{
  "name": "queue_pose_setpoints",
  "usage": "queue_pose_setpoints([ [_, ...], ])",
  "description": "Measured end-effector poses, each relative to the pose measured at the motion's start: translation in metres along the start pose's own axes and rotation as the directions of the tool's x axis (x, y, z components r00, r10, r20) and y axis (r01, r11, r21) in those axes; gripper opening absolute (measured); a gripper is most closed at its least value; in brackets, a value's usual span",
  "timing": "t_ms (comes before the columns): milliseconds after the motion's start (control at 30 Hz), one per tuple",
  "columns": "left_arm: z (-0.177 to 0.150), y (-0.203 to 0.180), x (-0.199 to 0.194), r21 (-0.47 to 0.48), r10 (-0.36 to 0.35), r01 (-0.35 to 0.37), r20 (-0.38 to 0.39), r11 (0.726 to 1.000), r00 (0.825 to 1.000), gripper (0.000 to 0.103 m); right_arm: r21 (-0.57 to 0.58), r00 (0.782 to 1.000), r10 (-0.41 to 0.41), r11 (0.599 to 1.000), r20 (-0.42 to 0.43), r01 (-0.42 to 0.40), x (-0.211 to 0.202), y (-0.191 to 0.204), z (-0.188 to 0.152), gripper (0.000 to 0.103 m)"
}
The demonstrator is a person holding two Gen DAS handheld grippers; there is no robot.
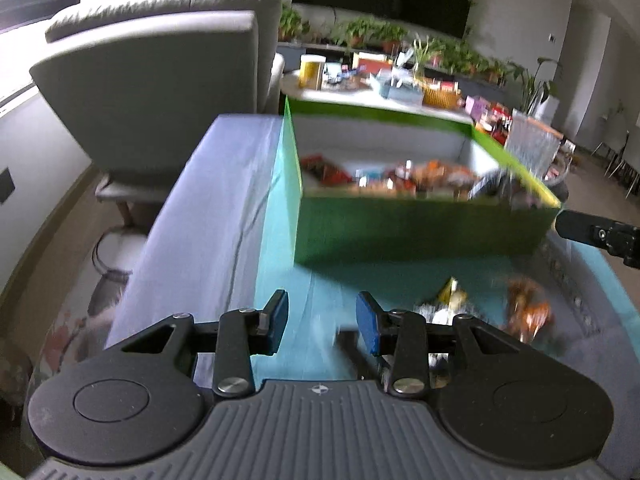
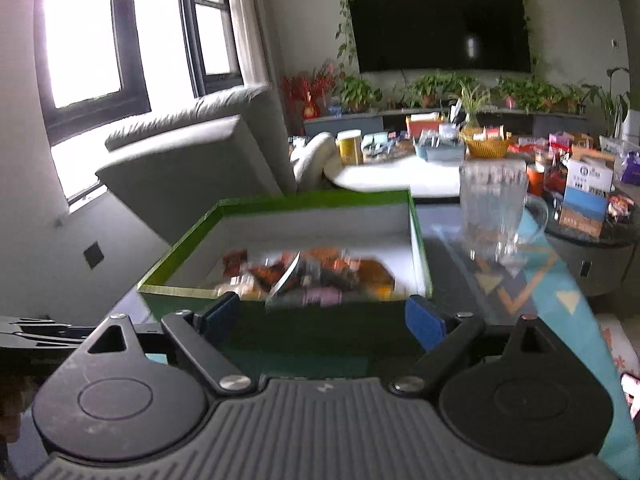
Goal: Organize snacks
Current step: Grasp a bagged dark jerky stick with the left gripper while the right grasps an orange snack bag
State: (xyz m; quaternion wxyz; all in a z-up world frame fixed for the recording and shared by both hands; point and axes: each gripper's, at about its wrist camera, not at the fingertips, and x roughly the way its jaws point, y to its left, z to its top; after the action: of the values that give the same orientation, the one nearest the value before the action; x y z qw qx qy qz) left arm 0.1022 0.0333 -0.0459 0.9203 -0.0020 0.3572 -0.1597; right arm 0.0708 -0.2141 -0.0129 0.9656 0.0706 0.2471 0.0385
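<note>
From the left wrist camera, the left gripper [image 1: 322, 322] hangs over a teal tablecloth [image 1: 320, 288] with its two blue pads standing apart and nothing between them. Ahead of it sits a green box [image 1: 420, 228] with a pale inside, and a heap of wrapped snacks [image 1: 400, 180] lies on its floor, too blurred to tell one from another. On the cloth in front of the box, to the right of the pads, lie a yellowish packet [image 1: 450, 294] and a brown-orange packet [image 1: 528, 312], apart from each other. A grey armchair [image 1: 160, 92] stands to the left past the table edge. At the right edge a black finger of the right gripper [image 1: 600, 234] reaches in near the box's corner.

From the right wrist camera, the right gripper [image 2: 324, 316] is held just before the near wall of the green box [image 2: 280, 328], its blue pads wide apart and gripping nothing. The snacks [image 2: 312, 272] are piled toward the near side of the box. A clear glass [image 2: 492, 208] stands on the table to the right of the box, apart from it. Farther back a white table [image 2: 400, 176] is crowded with a yellow tub [image 2: 350, 146], a woven basket [image 2: 486, 146] and boxes, and a dark television [image 2: 440, 24] hangs on the wall above a row of potted plants [image 2: 440, 88]
</note>
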Motion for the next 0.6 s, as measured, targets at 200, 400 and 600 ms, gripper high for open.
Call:
queue_pose_setpoints([
  [200,-0.015,-0.005,0.003,-0.006,-0.025,0.025,-0.042,1.000,0.999,0.035,-0.019,0.996,-0.010,1.000,-0.088,0.008,0.002,0.011,-0.025,0.053],
  [400,-0.021,-0.015,0.004,0.020,-0.034,0.035,-0.048,0.999,0.998,0.035,-0.040,0.990,-0.022,0.999,-0.137,0.017,0.009,0.019,-0.040,0.053],
  [600,-0.023,-0.010,0.004,-0.009,-0.061,0.060,-0.052,0.998,0.997,0.033,-0.049,0.983,-0.055,0.998,-0.172,0.047,0.017,0.020,-0.048,0.053],
])
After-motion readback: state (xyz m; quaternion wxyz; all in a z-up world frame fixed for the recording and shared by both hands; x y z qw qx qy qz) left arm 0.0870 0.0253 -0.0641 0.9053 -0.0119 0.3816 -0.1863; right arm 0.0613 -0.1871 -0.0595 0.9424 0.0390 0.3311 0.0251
